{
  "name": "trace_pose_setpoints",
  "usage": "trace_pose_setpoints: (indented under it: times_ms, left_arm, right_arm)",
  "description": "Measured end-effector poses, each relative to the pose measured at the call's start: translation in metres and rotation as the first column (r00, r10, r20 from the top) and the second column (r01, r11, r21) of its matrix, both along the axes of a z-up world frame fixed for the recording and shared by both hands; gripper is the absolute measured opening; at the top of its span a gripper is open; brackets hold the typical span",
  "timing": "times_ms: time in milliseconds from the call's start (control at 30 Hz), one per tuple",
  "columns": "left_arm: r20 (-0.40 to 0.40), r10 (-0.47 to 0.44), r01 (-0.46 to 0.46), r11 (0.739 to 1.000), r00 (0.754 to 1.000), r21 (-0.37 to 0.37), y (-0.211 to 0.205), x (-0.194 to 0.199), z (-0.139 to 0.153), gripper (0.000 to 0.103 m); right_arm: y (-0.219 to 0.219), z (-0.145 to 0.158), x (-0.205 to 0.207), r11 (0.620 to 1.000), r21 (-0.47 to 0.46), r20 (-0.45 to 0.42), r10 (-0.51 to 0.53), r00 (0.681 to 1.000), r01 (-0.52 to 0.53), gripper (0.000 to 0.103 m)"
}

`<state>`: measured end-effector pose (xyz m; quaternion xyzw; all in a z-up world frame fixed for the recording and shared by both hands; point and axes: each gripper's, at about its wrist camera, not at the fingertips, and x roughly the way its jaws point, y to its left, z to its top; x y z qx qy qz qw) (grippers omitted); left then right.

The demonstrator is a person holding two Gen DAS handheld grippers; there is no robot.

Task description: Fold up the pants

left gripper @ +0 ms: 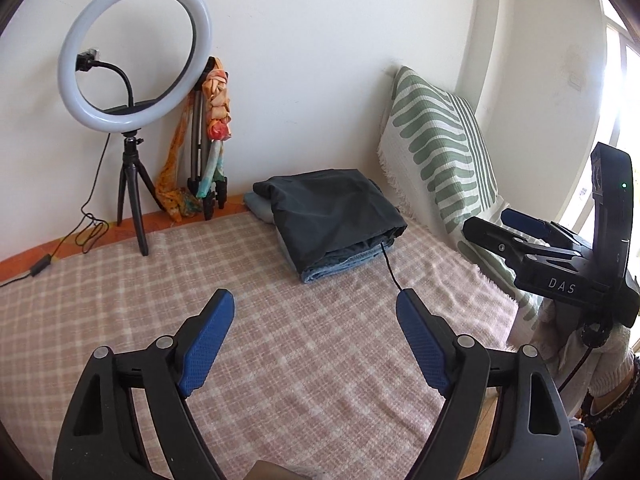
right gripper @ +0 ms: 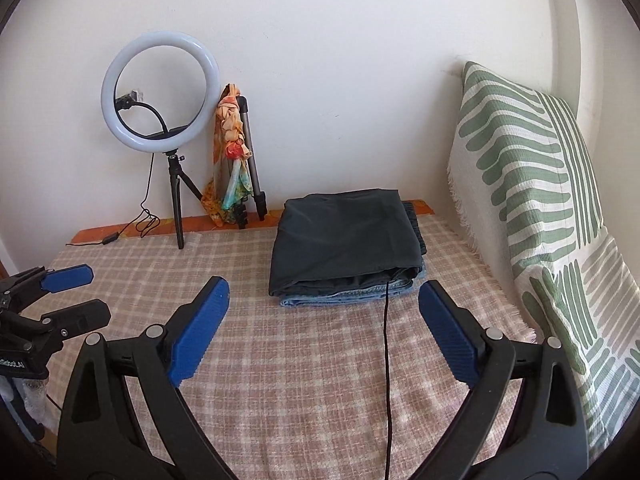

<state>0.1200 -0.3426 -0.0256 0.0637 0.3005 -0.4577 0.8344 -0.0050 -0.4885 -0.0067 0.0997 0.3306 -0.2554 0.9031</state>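
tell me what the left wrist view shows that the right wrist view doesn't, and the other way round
Only the left wrist view shows a window at the right edge and a pale knit sleeve behind the right gripper.

Only the right wrist view shows the dark folded pants square-on, and the left gripper from the side.

Both show the pants stacked on folded jeans, both grippers open and empty, the checked blanket, ring light, scarf-draped tripod and green-striped cushion.

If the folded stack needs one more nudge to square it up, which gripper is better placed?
Right, probably. In the right wrist view the dark pants on the jeans lie just ahead of the open right gripper. The left gripper, also open, sees them further off.
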Motion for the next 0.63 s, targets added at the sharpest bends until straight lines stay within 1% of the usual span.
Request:
trace_pose_setpoints:
  times_ms: [200, 300, 367, 433, 533, 633]
  left_arm:
    - [0.0, 0.084, -0.084, 0.996, 0.996, 0.009, 0.011, -0.001, -0.008, 0.083]
    - [0.018, 0.056, -0.056, 0.997, 0.998, 0.043, 0.009, -0.005, -0.01, 0.083]
    - [0.061, 0.048, -0.052, 0.996, 0.997, 0.066, 0.008, -0.013, -0.009, 0.083]
    - [0.086, 0.029, -0.035, 0.997, 0.996, 0.065, 0.009, -0.019, -0.009, 0.083]
    - [0.075, 0.035, -0.038, 0.998, 0.997, 0.044, 0.012, -0.019, -0.009, 0.083]
    - [0.064, 0.032, -0.036, 0.998, 0.997, 0.05, 0.012, -0.018, -0.01, 0.083]
  right_arm:
    - [0.017, -0.008, 0.0, 1.0, -0.012, 0.008, 0.019, 1.0, -0.019, 0.098]
    - [0.022, -0.012, -0.002, 1.0, -0.01, 0.018, 0.018, 1.0, -0.018, 0.098]
    - [0.023, -0.015, -0.003, 1.0, 0.002, 0.029, 0.012, 1.0, -0.012, 0.098]
    - [0.023, -0.017, -0.003, 1.0, 0.011, 0.026, 0.011, 1.0, -0.011, 0.098]
    - [0.023, -0.019, -0.003, 1.0, 0.016, 0.023, 0.009, 1.0, -0.009, 0.098]
    - [0.023, -0.019, -0.003, 1.0, 0.012, 0.026, 0.008, 1.0, -0.008, 0.098]
